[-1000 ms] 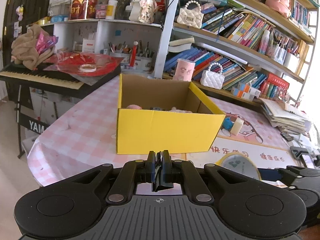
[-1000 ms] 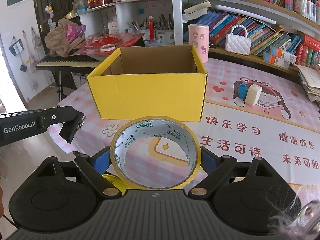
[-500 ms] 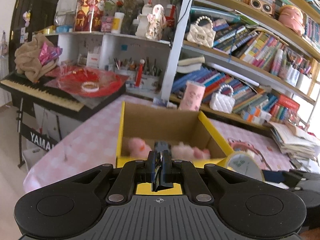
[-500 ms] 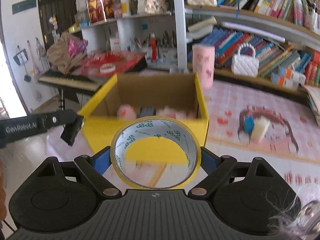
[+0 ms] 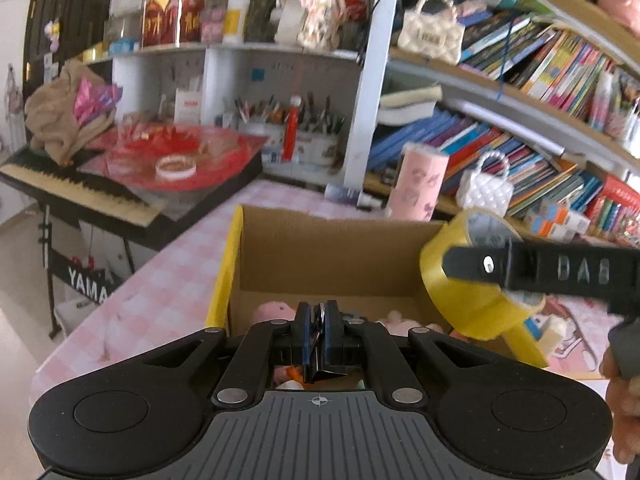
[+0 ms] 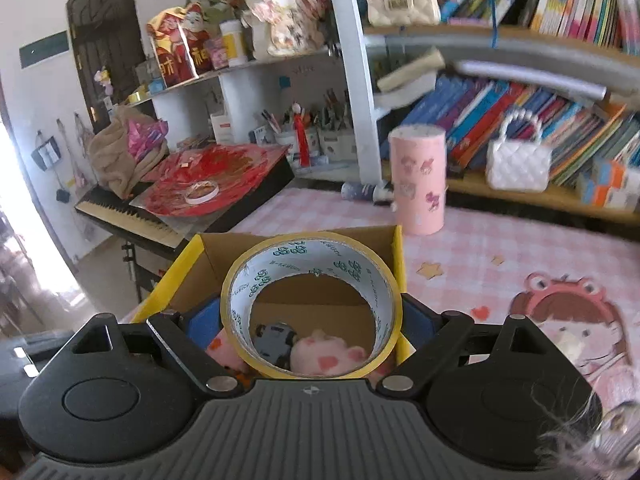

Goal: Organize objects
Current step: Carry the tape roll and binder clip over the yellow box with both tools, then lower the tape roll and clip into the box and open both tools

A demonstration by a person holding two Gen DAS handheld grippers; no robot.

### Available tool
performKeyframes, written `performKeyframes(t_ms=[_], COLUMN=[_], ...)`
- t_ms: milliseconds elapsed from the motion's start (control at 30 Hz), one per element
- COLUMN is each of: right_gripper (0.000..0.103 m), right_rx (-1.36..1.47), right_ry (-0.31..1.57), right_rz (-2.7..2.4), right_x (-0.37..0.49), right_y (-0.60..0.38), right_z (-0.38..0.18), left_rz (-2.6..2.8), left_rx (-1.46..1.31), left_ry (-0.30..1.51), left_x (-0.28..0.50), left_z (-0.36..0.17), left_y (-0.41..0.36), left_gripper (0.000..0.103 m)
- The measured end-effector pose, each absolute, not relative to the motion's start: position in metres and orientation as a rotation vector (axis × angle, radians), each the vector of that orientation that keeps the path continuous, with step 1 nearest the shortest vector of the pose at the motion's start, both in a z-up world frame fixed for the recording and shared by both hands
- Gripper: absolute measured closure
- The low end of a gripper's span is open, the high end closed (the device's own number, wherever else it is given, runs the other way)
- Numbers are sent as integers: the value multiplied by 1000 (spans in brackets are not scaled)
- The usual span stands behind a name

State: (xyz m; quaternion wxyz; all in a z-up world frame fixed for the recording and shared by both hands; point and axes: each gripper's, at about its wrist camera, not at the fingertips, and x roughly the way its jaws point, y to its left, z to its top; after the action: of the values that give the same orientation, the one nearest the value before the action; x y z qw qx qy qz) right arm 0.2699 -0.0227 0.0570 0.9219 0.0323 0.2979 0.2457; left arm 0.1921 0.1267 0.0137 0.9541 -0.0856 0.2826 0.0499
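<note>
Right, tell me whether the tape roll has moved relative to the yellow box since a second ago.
Yes. The tape roll, clamped in the right hand-held gripper, has travelled forward from short of the yellow box's front wall to above its open top, over the toys inside.

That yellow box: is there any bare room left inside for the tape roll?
Yes. The yellow box has bare cardboard floor along its far wall. The near end is crowded with pink plush toys and a grey toy car. The tape roll hangs above in the right tongs.
</note>
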Motion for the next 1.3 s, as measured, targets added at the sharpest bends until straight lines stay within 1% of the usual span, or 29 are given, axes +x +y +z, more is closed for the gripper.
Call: performKeyframes(t_ms=[133,400,667,700,767,833,867,933,967,1033,1067,1200,1300], right_gripper=[14,14,14,14,14,14,14,14,14,14,14,13,13], right_rx=[79,-18,-108,-115,-135,-154,-162,-175,-183,-197,-210,-262,-296], right_ry=[672,740,776,778,780,791,800,820,831,855,857,878,879], right_rz=[538,590,629,632,641,646,645,644,643,642,649,677,697], right_x=[293,318,332,333,337,341,344,349,351,353,352,353,352], right_y=[-13,17,37,40,45,49,51,53,55,56,58,65,70], right_z=[46,25,14,14,14,13,12,9,7,2,2,-1,-1], left_rz=[108,117,131,138,140,136,134,135,134,135,136,127,117], left_rx=[-157,-136,-109,-103,-96,-100,-101,-99,-96,-95,-94,-101,-101], left_ry=[627,708,709,705,700,698,693,683,676,663,659,654,650], left_x=[206,225,227,226,225,224,222,219,217,212,211,209,206], left_z=[-1,-24,-30,-30,-30,-28,-27,-26,-25,-22,-21,-19,-17], left_y=[122,116,111,110,109,109,109,109,108,107,106,106,105], left_gripper=[98,98,97,93,92,83,80,66,63,49,46,43,40])
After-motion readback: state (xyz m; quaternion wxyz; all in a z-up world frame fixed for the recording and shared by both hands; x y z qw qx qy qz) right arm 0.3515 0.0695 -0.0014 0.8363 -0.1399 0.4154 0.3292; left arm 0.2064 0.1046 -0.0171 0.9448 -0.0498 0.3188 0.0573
